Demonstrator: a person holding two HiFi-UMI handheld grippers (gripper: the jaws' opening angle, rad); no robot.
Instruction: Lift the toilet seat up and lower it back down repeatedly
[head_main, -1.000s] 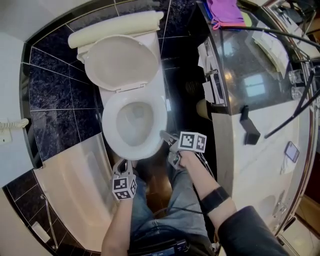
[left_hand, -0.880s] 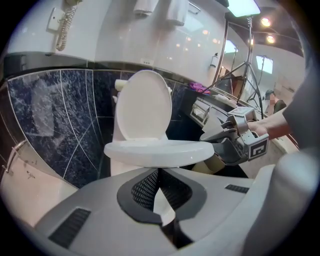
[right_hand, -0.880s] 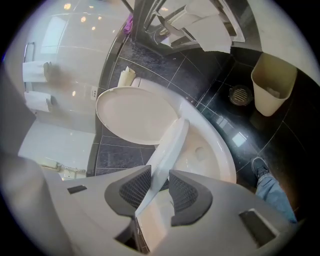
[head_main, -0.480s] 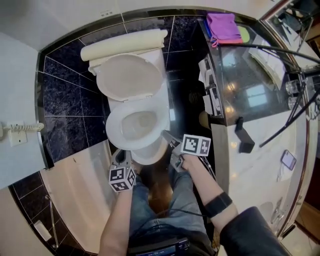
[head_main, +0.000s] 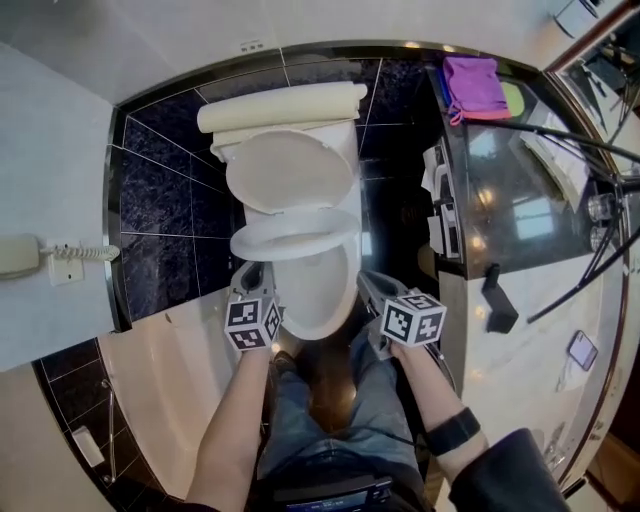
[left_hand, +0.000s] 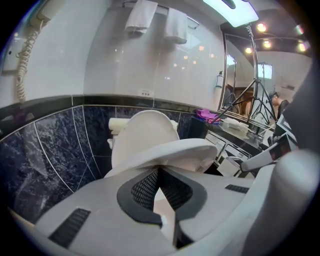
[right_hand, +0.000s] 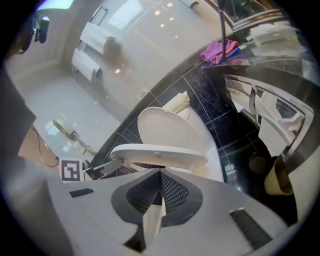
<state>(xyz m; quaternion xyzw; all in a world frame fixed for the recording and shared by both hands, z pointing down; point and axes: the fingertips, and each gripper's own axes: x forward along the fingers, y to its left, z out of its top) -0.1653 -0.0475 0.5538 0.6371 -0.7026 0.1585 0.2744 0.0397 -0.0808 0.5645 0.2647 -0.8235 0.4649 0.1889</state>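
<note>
- Grey-padded jaws of the right gripper (right_hand: 160, 173) have just been closing and now press together, with nothing between them.
- Jaws of the left gripper (left_hand: 159, 171) meet as well, tips just under the rim of the seat (head_main: 295, 238).
- That seat stands half raised over the bowl (head_main: 322, 292), short of the upright lid (head_main: 288, 170); it seems to rest on the left tips, though contact is hard to see.
- Its long axis runs away from both grippers toward the lid; the front rim lies ahead and above, nearer the left.

A purple cloth (head_main: 472, 82) lies on the dark counter (head_main: 505, 205).
</note>
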